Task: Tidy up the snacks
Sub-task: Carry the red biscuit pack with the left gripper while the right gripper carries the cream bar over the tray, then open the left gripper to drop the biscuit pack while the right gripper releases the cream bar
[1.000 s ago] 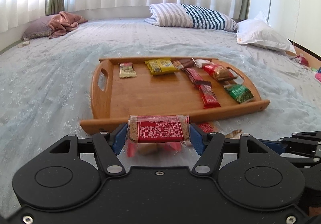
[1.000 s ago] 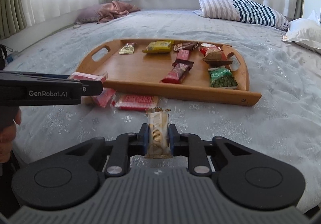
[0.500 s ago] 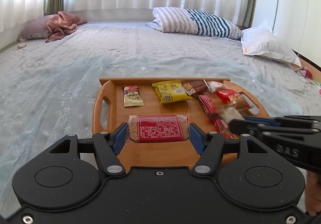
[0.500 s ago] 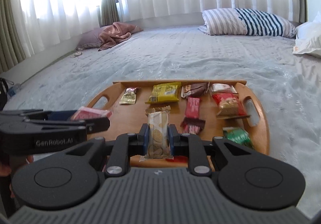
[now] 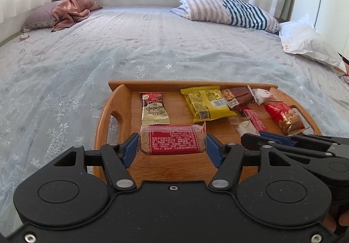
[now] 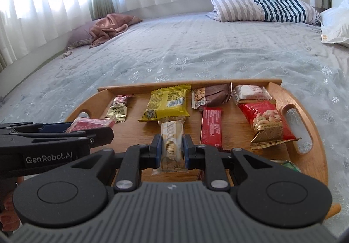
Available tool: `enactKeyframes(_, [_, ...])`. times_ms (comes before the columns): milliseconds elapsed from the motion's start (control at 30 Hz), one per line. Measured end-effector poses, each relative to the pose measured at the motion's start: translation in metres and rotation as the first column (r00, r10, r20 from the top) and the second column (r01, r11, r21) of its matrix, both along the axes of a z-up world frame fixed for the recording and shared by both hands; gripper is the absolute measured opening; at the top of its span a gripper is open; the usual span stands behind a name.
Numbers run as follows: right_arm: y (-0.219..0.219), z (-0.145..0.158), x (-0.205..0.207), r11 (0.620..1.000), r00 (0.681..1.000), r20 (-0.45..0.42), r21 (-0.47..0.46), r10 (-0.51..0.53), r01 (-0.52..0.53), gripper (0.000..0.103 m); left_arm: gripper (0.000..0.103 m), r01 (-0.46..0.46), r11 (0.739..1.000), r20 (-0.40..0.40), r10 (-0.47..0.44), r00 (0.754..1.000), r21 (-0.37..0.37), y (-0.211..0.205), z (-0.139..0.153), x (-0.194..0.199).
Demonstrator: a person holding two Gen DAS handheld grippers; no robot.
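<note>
You held the left gripper (image 5: 172,147) pinching a red-labelled, clear-wrapped grain bar (image 5: 173,142) by its two short ends, above the near left area of the oval bamboo tray (image 5: 104,116). You held the right gripper (image 6: 172,151) pressed against the sides of a pale wafer packet in clear film (image 6: 172,142), above the tray centre.

Hazards judged at this point:
- The two tools stood close side by side; a careless move could have knocked them together.
- The wafer packet hung just before the yellow foil snack bag (image 6: 166,102); releasing there could have overlapped it.
- The soft pale-blue bedspread (image 5: 152,46) could have let the tray tilt under pressure.
</note>
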State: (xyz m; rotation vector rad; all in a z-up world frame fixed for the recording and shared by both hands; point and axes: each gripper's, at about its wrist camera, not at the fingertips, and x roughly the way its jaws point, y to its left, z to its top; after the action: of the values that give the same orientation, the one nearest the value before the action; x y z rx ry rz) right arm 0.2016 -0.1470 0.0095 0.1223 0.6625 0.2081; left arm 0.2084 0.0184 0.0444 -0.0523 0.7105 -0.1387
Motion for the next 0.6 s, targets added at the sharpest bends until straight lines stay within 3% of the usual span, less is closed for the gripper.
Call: enactKeyframes(600, [0.002,-0.009,0.014,0.999,1.0,-0.016,0.033,-0.014,0.015,0.024,0.063,-0.017,0.999,-0.032,0.018,0.999,0.038,-0.009,-0.021,0.026])
